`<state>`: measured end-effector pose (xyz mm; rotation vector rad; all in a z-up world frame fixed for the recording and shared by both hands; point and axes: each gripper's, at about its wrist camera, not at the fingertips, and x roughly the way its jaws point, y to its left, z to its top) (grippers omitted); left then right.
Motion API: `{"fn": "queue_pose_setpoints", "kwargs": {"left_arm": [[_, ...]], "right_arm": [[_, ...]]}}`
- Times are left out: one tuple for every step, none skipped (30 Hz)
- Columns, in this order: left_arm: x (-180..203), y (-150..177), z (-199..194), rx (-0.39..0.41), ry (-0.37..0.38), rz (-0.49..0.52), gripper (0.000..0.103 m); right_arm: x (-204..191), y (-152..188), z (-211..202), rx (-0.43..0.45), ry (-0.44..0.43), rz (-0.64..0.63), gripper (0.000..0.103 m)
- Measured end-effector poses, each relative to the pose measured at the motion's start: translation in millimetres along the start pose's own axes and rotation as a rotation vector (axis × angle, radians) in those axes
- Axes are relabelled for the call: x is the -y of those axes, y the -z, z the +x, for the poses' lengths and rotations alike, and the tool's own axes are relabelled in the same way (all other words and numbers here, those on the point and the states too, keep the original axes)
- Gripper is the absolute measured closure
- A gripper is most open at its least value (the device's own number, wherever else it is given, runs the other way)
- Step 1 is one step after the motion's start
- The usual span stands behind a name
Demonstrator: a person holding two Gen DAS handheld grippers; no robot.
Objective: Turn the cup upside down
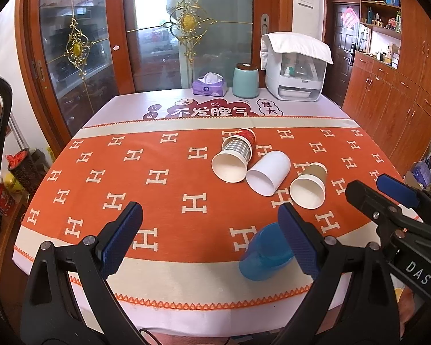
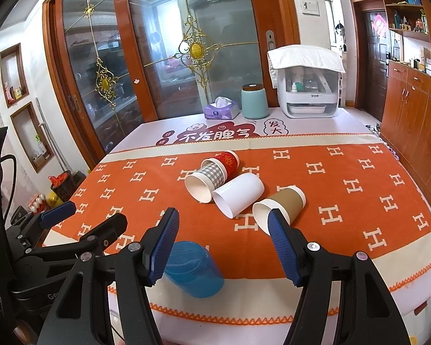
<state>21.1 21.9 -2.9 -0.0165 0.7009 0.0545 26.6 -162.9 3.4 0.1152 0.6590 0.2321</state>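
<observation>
A blue plastic cup [image 1: 263, 254] lies on its side near the table's front edge, also in the right wrist view [image 2: 191, 268]. Farther back lie a checked cup [image 1: 232, 158], a white cup [image 1: 268, 176], a brown cup [image 1: 309, 185] and a red cup [image 1: 247, 135], all on their sides. My left gripper [image 1: 212, 237] is open and empty, its right finger just in front of the blue cup. My right gripper [image 2: 224, 243] is open and empty, above the blue cup's right side; it also shows at the right of the left wrist view [image 1: 382, 192].
The table carries an orange cloth [image 1: 158, 178] with white H marks. At the back stand a purple tissue box [image 1: 210, 84], a teal canister [image 1: 245, 80] and a white appliance under a cloth [image 1: 297, 69]. Glass doors behind, wooden cabinets right.
</observation>
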Motion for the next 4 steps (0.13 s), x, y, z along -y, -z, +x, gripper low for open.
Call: {"fn": "queue_pose_setpoints", "kwargs": {"left_arm": [[-0.2,0.0,-0.1,0.0,0.0,0.0,0.009],[-0.1,0.0,0.0,0.0,0.001,-0.001,0.009],[-1.5,0.3,-0.4,-0.001,0.002,-0.002,0.009],[-0.3,-0.1,0.0,-0.001,0.002,-0.002,0.009]], "right_arm": [[-1.5,0.9,1.1,-0.001,0.0,0.0,0.038],[-1.5,1.3,1.3,-0.003,0.0,0.0,0.038],[-3.3,3.4,2.9,-0.005,0.001,-0.001,0.038],[-5.3,4.6,4.1,-0.007,0.001,-0.003,0.038]]}}
